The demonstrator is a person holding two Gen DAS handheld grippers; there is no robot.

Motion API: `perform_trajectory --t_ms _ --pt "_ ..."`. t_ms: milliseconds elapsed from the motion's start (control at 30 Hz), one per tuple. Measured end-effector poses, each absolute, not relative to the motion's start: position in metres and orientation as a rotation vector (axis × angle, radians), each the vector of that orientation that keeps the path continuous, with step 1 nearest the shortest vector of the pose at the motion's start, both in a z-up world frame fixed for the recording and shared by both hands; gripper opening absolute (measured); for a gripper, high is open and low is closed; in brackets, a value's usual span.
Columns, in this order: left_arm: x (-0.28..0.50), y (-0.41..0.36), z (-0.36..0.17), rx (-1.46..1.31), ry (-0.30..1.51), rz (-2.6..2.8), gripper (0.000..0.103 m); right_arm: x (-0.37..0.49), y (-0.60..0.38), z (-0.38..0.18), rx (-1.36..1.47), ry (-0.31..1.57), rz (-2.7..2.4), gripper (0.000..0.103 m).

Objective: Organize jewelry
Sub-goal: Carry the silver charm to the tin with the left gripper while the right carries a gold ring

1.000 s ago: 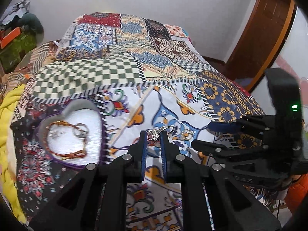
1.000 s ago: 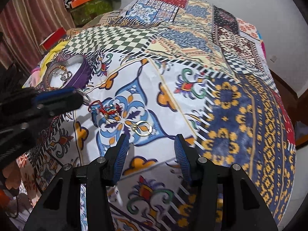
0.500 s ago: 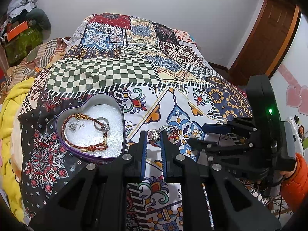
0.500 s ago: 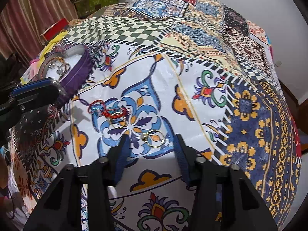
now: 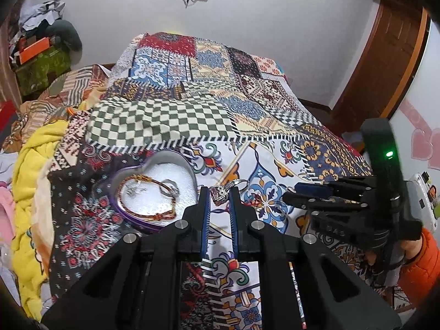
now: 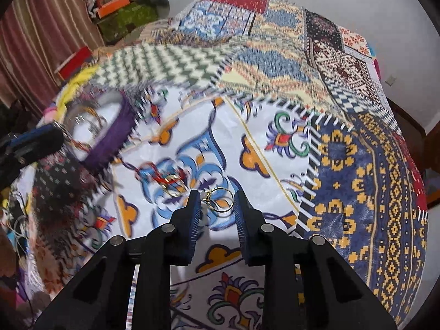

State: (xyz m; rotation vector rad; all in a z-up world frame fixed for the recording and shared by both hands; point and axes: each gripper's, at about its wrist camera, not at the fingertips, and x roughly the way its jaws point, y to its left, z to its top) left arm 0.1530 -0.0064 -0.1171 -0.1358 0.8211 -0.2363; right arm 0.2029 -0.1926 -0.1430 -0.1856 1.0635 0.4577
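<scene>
In the left wrist view my left gripper is shut on a silver ring with a purple stone, held just right of the heart-shaped tin. The tin holds a braided bracelet and rings on white padding. My right gripper hovers low over the quilt to the right. In the right wrist view my right gripper is shut on a thin gold ring on the quilt, its pads against both sides. A second gold ring and a red thread bracelet lie just left of it.
The patchwork quilt covers the whole bed. A yellow blanket is bunched along the left edge. A pencil lies near the front. An orange sleeve shows behind the right gripper. A wooden door stands at back right.
My right gripper moved forward and its fingers narrowed onto the gold ring. My left gripper carried the silver ring up and toward the heart tin.
</scene>
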Motion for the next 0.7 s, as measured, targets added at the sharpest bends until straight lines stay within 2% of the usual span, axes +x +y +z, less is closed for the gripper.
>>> perform_trajectory --t_ms 400,700 --pt "0.147 0.020 -0.095 -0.146 0.756 -0.176 0.012 0.192 -0.154 -0.090 -0.170 0.904 0.532 0.023" --pt "0.142 0.044 -0.077 -0.140 0.694 -0.122 0.012 0.190 -0.129 -0.070 -0.158 0.834 0.588 0.023"
